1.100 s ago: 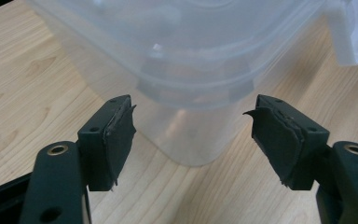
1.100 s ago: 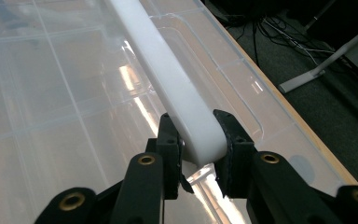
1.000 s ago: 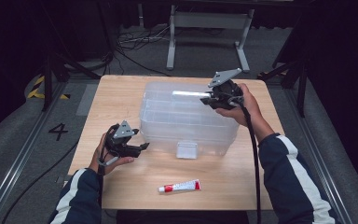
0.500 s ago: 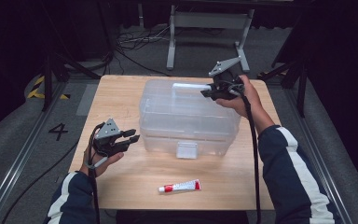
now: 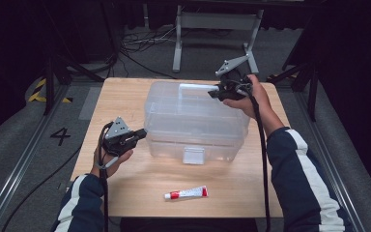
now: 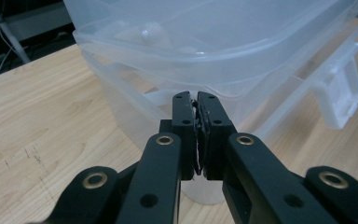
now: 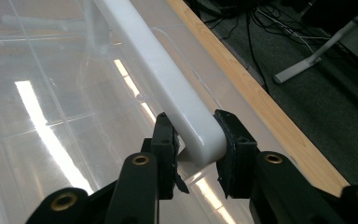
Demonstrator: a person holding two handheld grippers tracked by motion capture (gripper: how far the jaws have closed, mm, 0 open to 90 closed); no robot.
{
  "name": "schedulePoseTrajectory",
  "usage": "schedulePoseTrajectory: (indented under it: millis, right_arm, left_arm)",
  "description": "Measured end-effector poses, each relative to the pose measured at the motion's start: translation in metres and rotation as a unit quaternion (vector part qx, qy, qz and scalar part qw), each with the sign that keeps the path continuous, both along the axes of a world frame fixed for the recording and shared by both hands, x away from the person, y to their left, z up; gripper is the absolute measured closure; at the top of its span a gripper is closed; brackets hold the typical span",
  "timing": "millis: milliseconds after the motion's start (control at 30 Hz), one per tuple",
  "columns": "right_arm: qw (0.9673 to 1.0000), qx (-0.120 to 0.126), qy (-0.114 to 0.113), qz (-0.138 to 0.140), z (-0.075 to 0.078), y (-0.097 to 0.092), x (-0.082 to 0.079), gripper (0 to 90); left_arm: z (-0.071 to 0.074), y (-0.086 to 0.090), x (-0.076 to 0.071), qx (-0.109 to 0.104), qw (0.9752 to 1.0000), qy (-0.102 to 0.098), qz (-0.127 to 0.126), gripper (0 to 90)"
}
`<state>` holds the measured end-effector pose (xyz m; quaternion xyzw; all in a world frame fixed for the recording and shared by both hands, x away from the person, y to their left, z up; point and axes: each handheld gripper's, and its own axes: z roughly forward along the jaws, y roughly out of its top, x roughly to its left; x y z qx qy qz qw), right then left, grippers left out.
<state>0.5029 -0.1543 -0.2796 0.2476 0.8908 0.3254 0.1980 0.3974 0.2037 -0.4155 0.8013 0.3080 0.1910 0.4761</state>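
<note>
High view: the clear box sat mid surface; a tube lay near the front edge, with open room around it.
Left gripper view: the left hand-held gripper was pressed together, holding nothing, just beside the box's corner.
Right gripper view: the right hand-held gripper squeezed the white handle at its end.

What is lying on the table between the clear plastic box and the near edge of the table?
A small red-and-white tube lies there alone, on bare wood, apart from the clear plastic box. The high view shows this.
</note>
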Motion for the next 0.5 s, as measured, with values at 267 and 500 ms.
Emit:
schedulePoseTrajectory:
  millis: [267,500]
  right_arm:
    - [1.0,-0.001,-0.008,-0.001,0.001,-0.001,-0.006,69.2]
    - [0.9985,0.018,-0.052,0.007,0.007,-0.017,-0.021,63.6]
  left_arm:
    - [0.0,-0.001,0.003,0.005,1.0,-0.001,-0.001,90.0]
    - [0.0,-0.001,0.002,0.009,1.0,-0.001,-0.002,90.0]
